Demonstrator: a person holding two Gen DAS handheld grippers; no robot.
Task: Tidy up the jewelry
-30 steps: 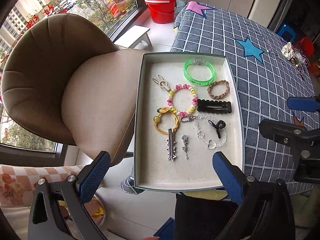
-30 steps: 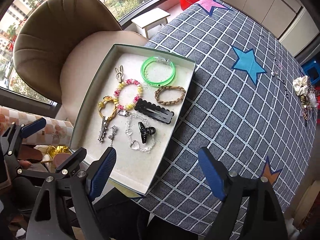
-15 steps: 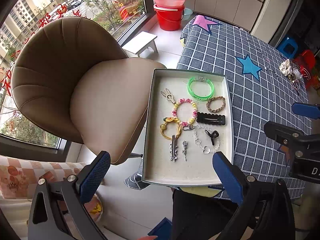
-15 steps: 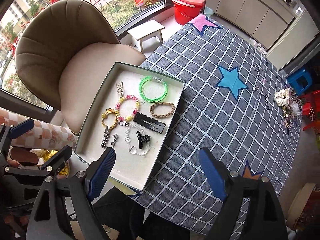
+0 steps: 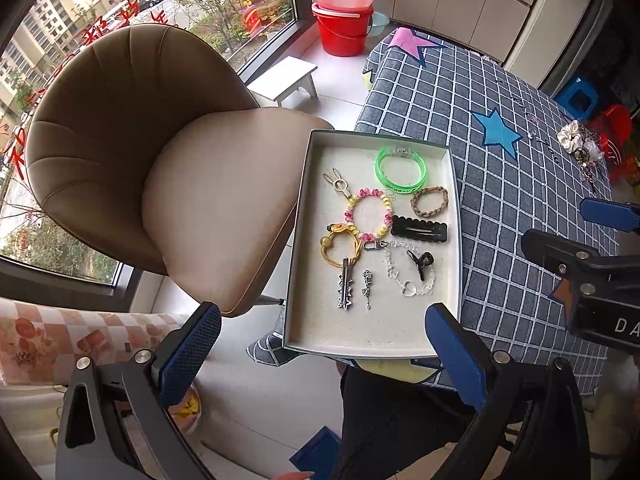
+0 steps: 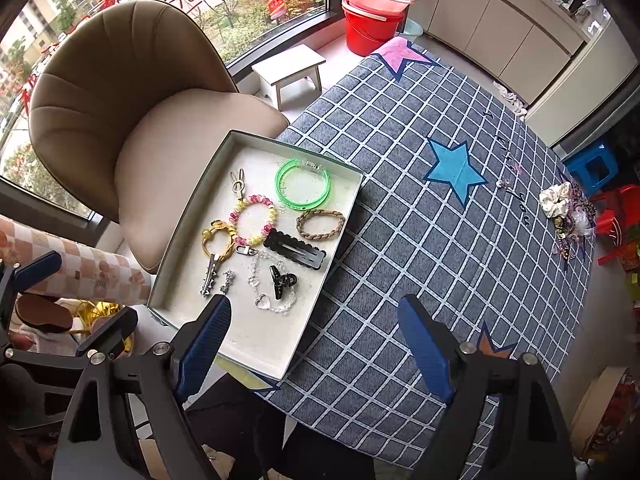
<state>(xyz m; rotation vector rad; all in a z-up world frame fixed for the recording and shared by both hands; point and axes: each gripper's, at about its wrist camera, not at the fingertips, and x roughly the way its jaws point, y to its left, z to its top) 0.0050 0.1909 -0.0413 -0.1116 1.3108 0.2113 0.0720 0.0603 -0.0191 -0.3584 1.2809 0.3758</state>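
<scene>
A shallow grey tray (image 5: 295, 240) (image 6: 188, 216) lies at the table's near left edge. It holds a green bangle (image 5: 400, 169) (image 6: 303, 185), a pink-yellow bead bracelet (image 5: 368, 214), a braided tan band (image 5: 429, 201), a black snap clip (image 5: 419, 229) (image 6: 294, 249), a yellow cord bracelet (image 5: 339, 246), a black claw clip (image 5: 420, 263), a clear heart chain (image 5: 408, 278) and silver clips. My left gripper (image 5: 320, 352) is open and empty, high above the tray's near end. My right gripper (image 6: 316, 344) is open and empty, above the tray's right edge.
The table has a blue checked cloth with stars (image 6: 456, 169). More jewelry and a white scrunchie (image 6: 558, 203) lie at its far right. A tan chair (image 5: 160, 168) stands left of the tray. Red buckets (image 5: 343, 20) and a small white stool (image 6: 289, 74) stand on the floor behind.
Both grippers have pulled up and back from the tray, so it looks smaller and farther. The tray's contents have not moved. Both grippers stay open.
</scene>
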